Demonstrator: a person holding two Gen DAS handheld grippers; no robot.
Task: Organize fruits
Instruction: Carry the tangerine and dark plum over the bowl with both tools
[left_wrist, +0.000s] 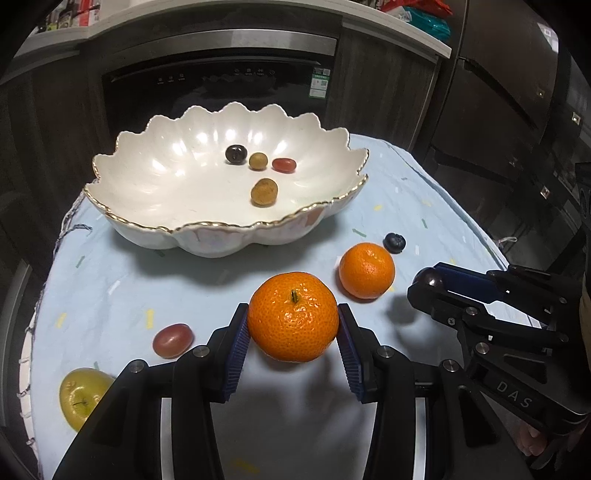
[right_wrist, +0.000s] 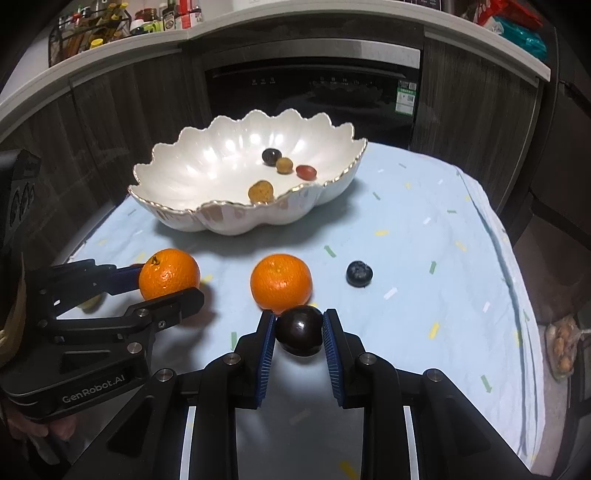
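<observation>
My left gripper (left_wrist: 293, 326) is shut on a mandarin (left_wrist: 293, 314), its blue pads pressed to both sides; the right wrist view shows that mandarin (right_wrist: 169, 271) in the left gripper (right_wrist: 166, 284) too. My right gripper (right_wrist: 300, 332) is shut on a small dark round fruit (right_wrist: 300, 330), seen from the left as right gripper (left_wrist: 428, 281) with the dark fruit (left_wrist: 430, 277). A white scalloped bowl (left_wrist: 166, 177) (right_wrist: 207, 166) behind holds several small fruits. A second mandarin (left_wrist: 366, 270) (right_wrist: 280, 282) and a blueberry (left_wrist: 394, 242) (right_wrist: 359, 273) lie on the cloth.
A red grape (left_wrist: 173, 340) and a yellow-green fruit (left_wrist: 83, 397) lie on the pale blue cloth (left_wrist: 110, 280) at front left. Dark cabinets and an oven (right_wrist: 314, 88) stand behind the table. The cloth drops off at the right edge (right_wrist: 517, 295).
</observation>
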